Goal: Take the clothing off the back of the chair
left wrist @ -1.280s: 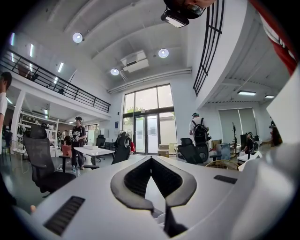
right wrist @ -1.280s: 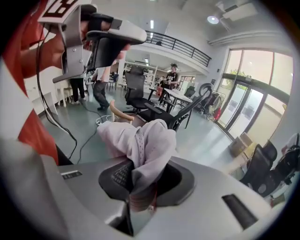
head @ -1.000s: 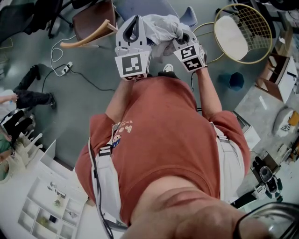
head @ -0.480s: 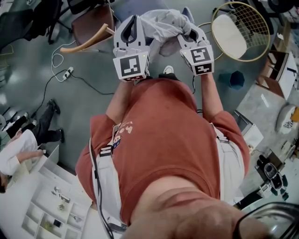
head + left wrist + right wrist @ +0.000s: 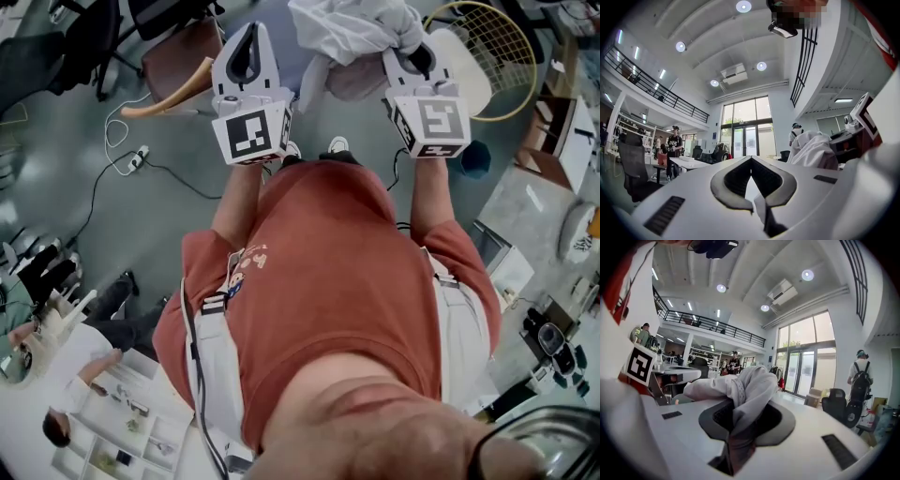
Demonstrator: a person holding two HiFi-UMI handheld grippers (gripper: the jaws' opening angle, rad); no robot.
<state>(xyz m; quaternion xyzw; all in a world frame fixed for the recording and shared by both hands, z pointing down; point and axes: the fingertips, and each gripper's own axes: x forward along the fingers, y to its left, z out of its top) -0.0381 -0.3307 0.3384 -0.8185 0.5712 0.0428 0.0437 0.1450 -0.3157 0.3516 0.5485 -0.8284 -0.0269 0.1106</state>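
Reading the step as lift-off: get the crumpled white-grey cloth garment (image 5: 347, 28) clear of the pale padded chair (image 5: 361, 86) below it. Raise straight up to free the hanging tail from the chair back, then draw in toward the body. Avoid any sideways yank, to prevent snagging the tail or tipping the chair. Can't confirm tail-to-chair contact from the head view; could be mere overlap.

Don't ease off the right gripper (image 5: 742, 420). Seeing it clamped on a thick fold, with bunched cloth bulging up and out past the pads. Judging that as plenty of bite and low slip risk. Seeing the bulk of the garment draped to that gripper's left, hanging between the two tools and above the chair.

On the left gripper (image 5: 750, 161): reading the tips as pressed together, with no cloth visibly gripped. Noting a pale sliver lower between the pads, unidentifiable. Placing the garment just beside it on its right, apart.

Worth bringing the left in under the loose tail for support in case of drag. Ignore the gold wire chair with white cushion (image 5: 487, 56), well apart on the right.
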